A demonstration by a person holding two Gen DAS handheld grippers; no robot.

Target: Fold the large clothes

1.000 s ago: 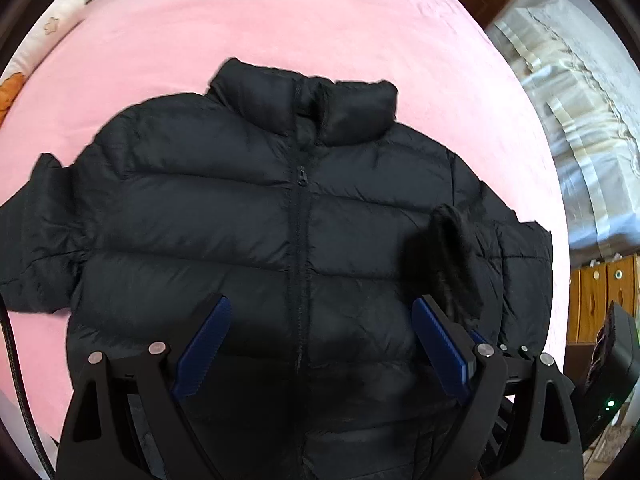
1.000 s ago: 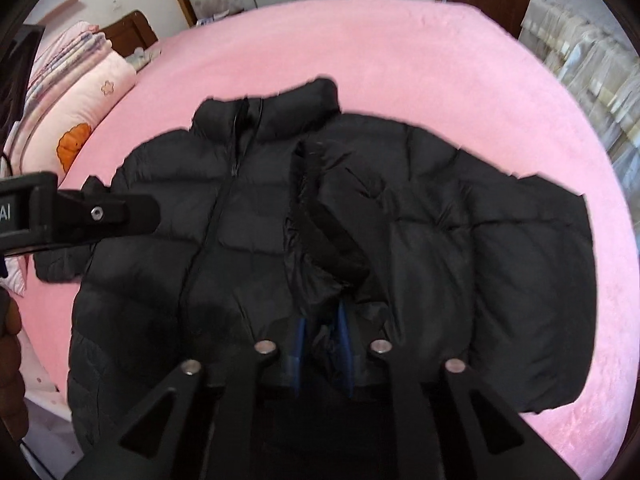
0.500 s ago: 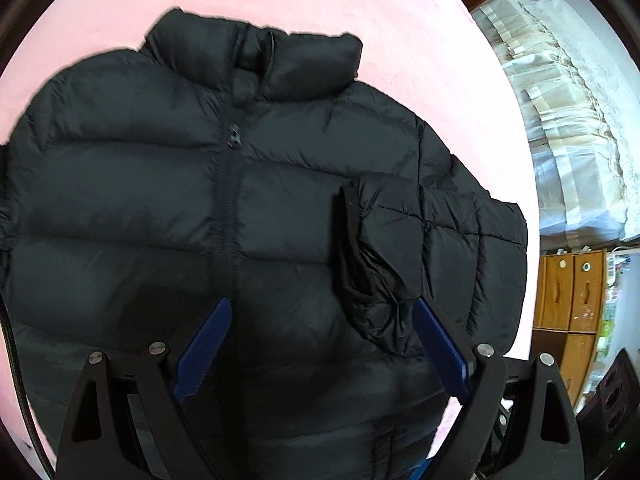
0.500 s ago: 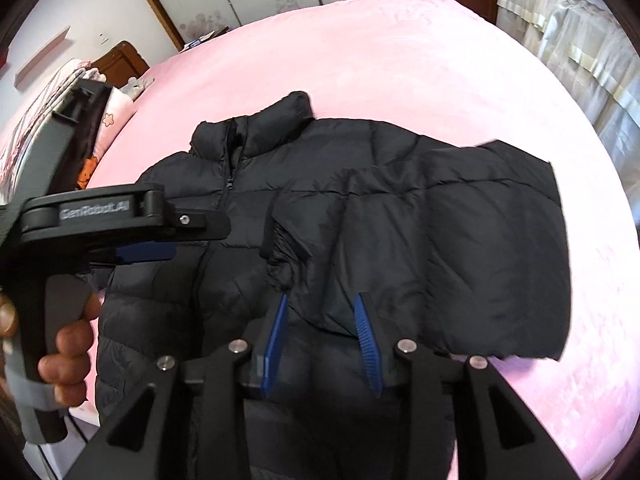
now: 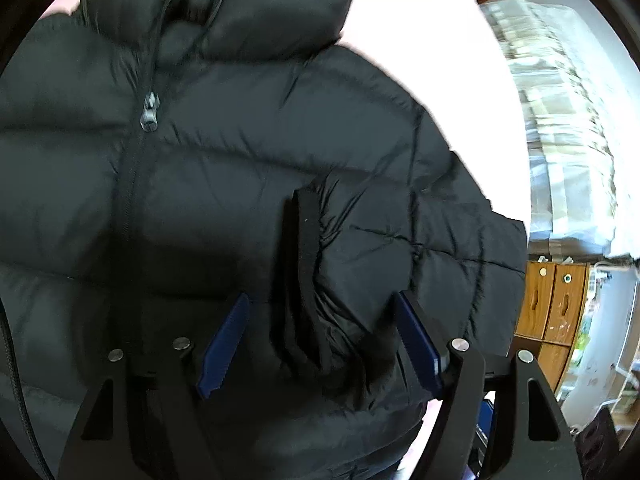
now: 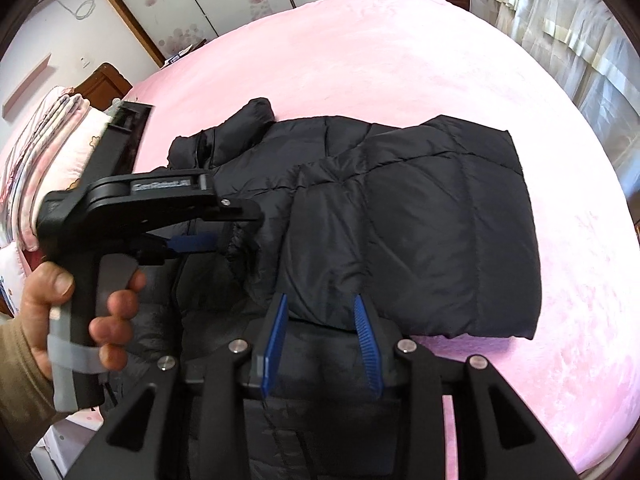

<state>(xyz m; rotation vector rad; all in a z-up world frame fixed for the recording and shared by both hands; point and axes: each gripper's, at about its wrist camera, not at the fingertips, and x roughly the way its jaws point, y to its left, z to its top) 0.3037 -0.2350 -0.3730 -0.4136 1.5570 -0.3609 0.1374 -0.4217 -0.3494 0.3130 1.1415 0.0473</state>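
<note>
One black puffer jacket lies front-up on one pink bed, zipped, its collar far ahead of the left jaws and its zipper pull ahead of them and off to their left. One sleeve is folded across the chest; its cuff sits right between the two blue pads of the left gripper. Those jaws have just been closing in, yet they stand released, a gap showing between each pad and the cuff, with no pad pressing on the cloth.

The right gripper also has two blue pads, parted about a third of their reach and released; the folded sleeve's near edge lies just ahead of their tips, and only the jacket's body shows between them. Whether the tips touch the fabric cannot be told. These jaws opened a short while ago and nothing is grasped.

From the right wrist view, the left gripper's black body reaches in from the left of the right jaws, held by one hand in a tan sleeve. Further left of those jaws is one stack of folded bedding. Off to the right of the left jaws stand one wooden drawer unit and pale curtains
</note>
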